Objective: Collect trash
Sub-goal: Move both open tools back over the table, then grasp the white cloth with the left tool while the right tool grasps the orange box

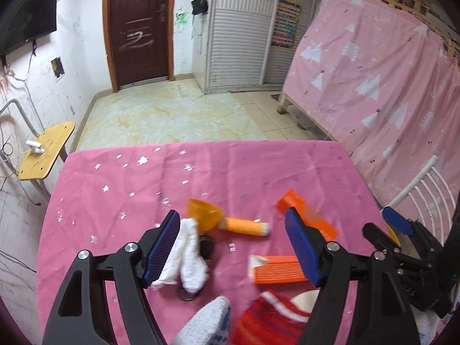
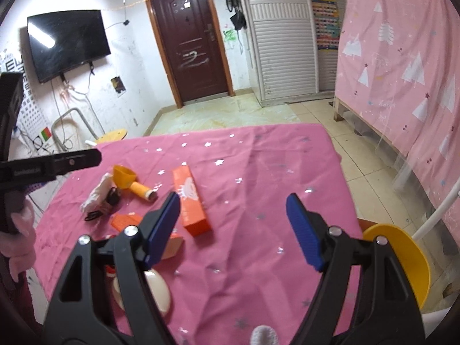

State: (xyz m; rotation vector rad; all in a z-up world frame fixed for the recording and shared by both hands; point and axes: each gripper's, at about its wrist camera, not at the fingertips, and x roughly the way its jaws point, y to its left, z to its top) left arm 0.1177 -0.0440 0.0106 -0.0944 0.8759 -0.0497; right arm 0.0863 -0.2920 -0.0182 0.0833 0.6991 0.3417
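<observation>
Over the pink tablecloth (image 1: 120, 201), both grippers gape wide, holding nothing: left gripper (image 1: 233, 247), right gripper (image 2: 234, 230). Trash near the orange box (image 2: 191, 204): white tissue (image 1: 187, 258), yellow funnel (image 1: 204, 212). Looks like the approach step; next, probably lower left onto the tissue and close.

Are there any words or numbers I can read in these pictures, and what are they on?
No text reads clearly.
Tall orange box: white print, too blurred to read.
Wall poster by the wardrobe: coloured squares, too small to read.
Eye chart left of the TV: big letters, cut off and unclear.
Other hand-held gripper: small label, unreadable.
</observation>
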